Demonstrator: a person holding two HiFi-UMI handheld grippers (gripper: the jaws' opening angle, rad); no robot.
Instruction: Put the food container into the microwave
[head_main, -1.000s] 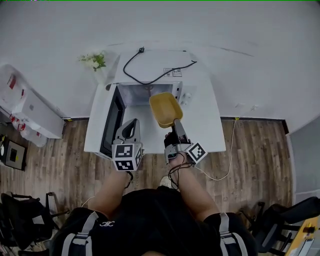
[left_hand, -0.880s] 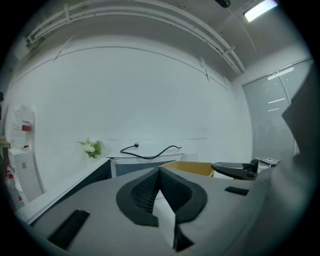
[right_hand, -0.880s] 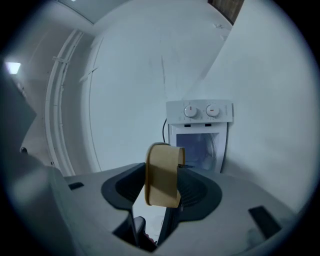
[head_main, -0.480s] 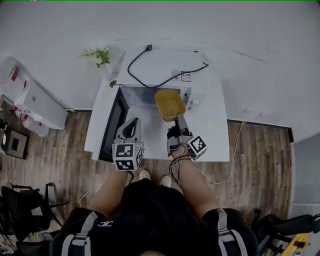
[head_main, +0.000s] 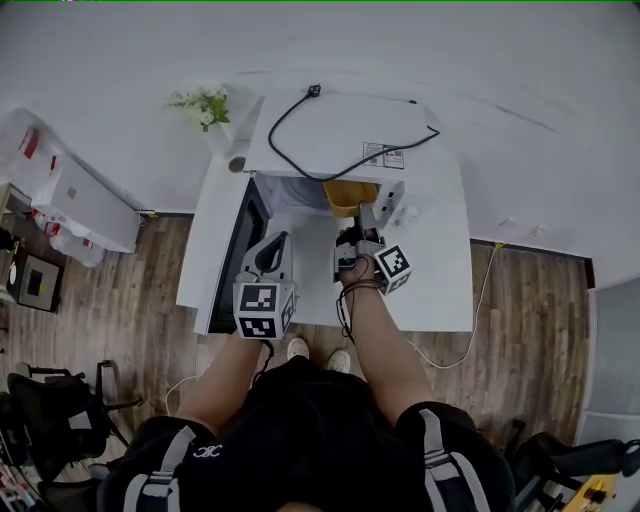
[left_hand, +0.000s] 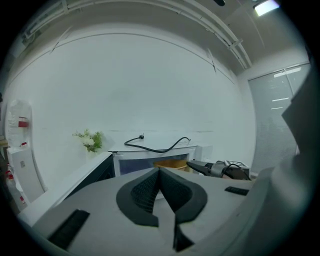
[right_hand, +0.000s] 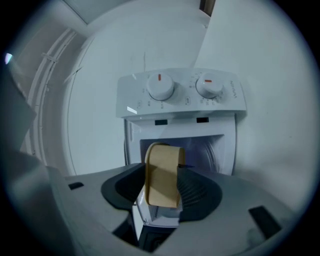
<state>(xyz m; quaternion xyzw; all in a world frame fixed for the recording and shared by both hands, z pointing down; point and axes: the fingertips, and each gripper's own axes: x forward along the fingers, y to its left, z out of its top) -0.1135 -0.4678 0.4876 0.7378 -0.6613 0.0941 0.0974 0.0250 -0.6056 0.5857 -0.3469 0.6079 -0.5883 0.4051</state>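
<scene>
Right gripper (head_main: 362, 212) pinches the container (head_main: 349, 196) at the microwave (head_main: 340, 135) mouth — bumping the edge could tip it. Left gripper (left_hand: 160, 173) is closed, empty.

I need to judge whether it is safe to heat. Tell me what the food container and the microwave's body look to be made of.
The food container is tan, matte and thin-walled. It looks like pressed paper or fibre, though matte plastic is possible. The microwave has a smooth white casing with a slight sheen, probably painted metal. Its knobs look like white plastic.
</scene>
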